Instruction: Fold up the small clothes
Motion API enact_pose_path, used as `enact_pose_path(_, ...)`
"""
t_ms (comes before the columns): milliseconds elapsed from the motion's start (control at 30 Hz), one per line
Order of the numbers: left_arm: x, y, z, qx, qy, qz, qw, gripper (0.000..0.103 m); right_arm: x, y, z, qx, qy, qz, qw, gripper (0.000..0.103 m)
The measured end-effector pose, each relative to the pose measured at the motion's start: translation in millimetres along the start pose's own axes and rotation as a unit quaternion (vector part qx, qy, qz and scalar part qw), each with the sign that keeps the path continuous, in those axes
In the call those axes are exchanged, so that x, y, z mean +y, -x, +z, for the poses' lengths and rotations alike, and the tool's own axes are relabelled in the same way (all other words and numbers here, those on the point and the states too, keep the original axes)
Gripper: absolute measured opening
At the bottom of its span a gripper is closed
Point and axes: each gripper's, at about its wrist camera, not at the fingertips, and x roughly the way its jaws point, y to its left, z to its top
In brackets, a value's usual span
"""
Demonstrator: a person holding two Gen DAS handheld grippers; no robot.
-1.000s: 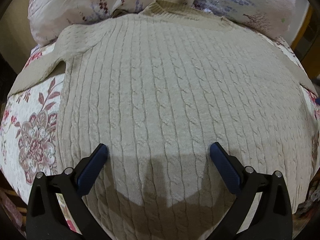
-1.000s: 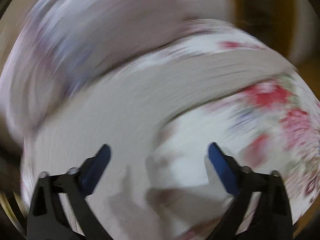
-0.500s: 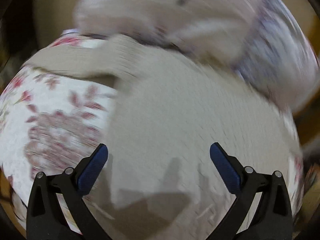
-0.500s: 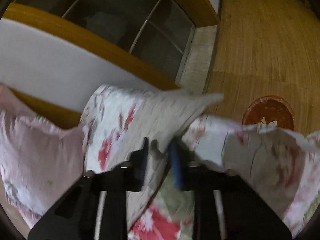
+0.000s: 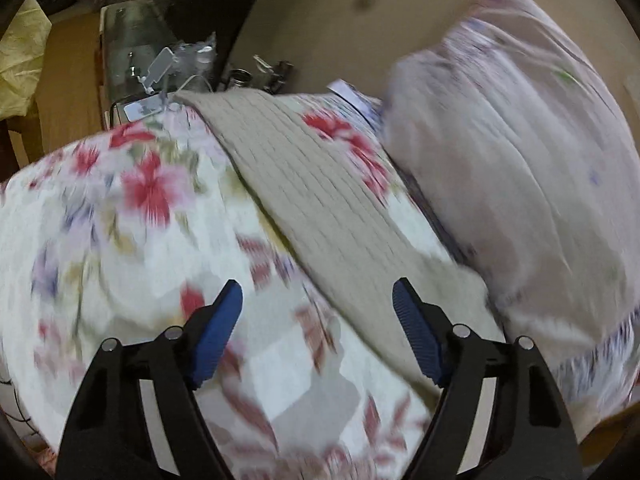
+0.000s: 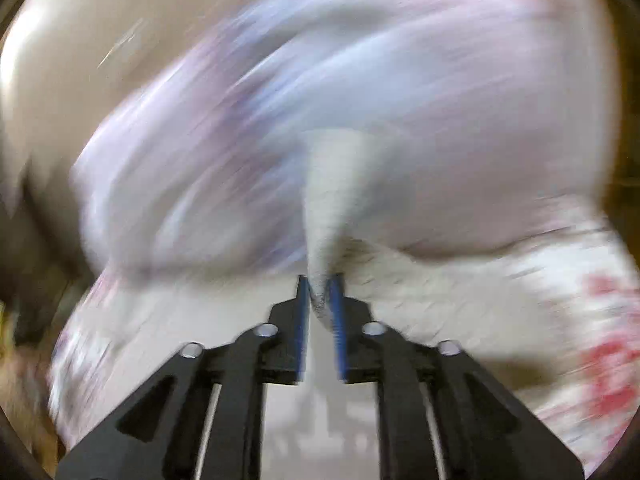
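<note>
Swinging away from the sweater's broad front, the left claw (image 5: 316, 320) now looks down one beige knit sleeve (image 5: 320, 208), which runs from the upper middle of the left wrist frame to the lower right, lying flat on the floral bedspread (image 5: 120, 220). A second ago that view was filled by the cable-knit body. The left claw's jaws have just been closing from their widest, yet they stand well apart with nothing between them; the sleeve's edge passes just beside the right-hand pad. A pale pillow (image 5: 520, 152) fills the right of the frame, and bedside clutter (image 5: 160, 60) sits at the upper left.

In the right wrist view, heavily blurred, the right claw (image 6: 320, 300) has a narrow cone of beige knit (image 6: 328, 208) pinched between its nearly closed pads, the fabric rising up the middle of the frame against the smeared pillow. Its jaws have just been easing open after a tight clamp, though the pads seem to press the knit at this moment. Half a second ago it gripped the same fabric over the bed's edge with floor visible.

Judging from this, one sleeve is being carried inward for its fold while the left claw lines up on the other.
</note>
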Motion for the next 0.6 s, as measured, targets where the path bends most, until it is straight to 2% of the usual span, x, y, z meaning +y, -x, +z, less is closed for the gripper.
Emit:
enact_pose_path(33, 3.1, -7.5, 9.6, 0.002, 0.007, 0.005, 1.0, 0.076, 24.6, -16.8, -10.9, 0.037, 0.018, 0.012, 0.999, 0.065)
enact_pose_path(67, 5.6, -13.1, 16.7, 0.005, 0.012, 0.008, 0.9999, 0.076, 52.4, -31.1, -26.5, 0.063, 0.037, 0.02, 0.997, 0.065)
enact_pose_path(133, 10.8, -23.8, 30.5, 0.008, 0.022, 0.005, 0.9997, 0.076, 72.1, -32.7, -43.8, 0.079, 0.028, 0.041, 0.996, 0.066)
enact_pose_path(200, 15.3, -33.7, 43.4, 0.013, 0.028, 0.001, 0.9995, 0.071, 71.2, -30.6, -50.9, 0.093, 0.014, 0.04, 0.995, 0.072)
enact_pose_path(300, 23.7, -39.0, 58.2, 0.009, 0.049, -0.005, 0.9987, 0.06, 45.8, -16.8, -45.0, 0.094, -0.015, -0.001, 0.995, 0.073)
enact_pose_path(367, 33.6, -41.2, 65.7, 0.008, 0.081, -0.018, 0.9965, 0.048, 30.7, -16.6, -44.4, 0.089, -0.051, -0.016, 0.995, 0.076)
enact_pose_path(467, 43.0, -44.9, 74.4, 0.006, 0.116, -0.034, 0.9926, 0.04, 13.9, -9.8, -45.8, 0.087, -0.082, -0.028, 0.992, 0.077)
enact_pose_path(500, 43.4, -46.6, 76.8, 0.006, 0.114, -0.031, 0.9929, 0.033, 13.8, -8.1, -47.1, 0.087, -0.08, -0.031, 0.992, 0.077)
enact_pose_path(533, 43.3, -49.4, 79.9, 0.009, 0.111, -0.019, 0.9936, 0.014, 14.7, -8.3, -47.5, 0.089, -0.075, -0.033, 0.993, 0.077)
enact_pose_path(567, 44.1, -51.0, 81.7, 0.009, 0.112, -0.015, 0.9936, 0.008, 17.3, -9.5, -48.1, 0.091, -0.071, -0.033, 0.993, 0.077)
enact_pose_path(600, 44.3, -51.7, 83.6, 0.007, 0.114, -0.017, 0.9934, 0.007, 17.6, -8.3, -47.8, 0.092, -0.066, -0.03, 0.993, 0.077)
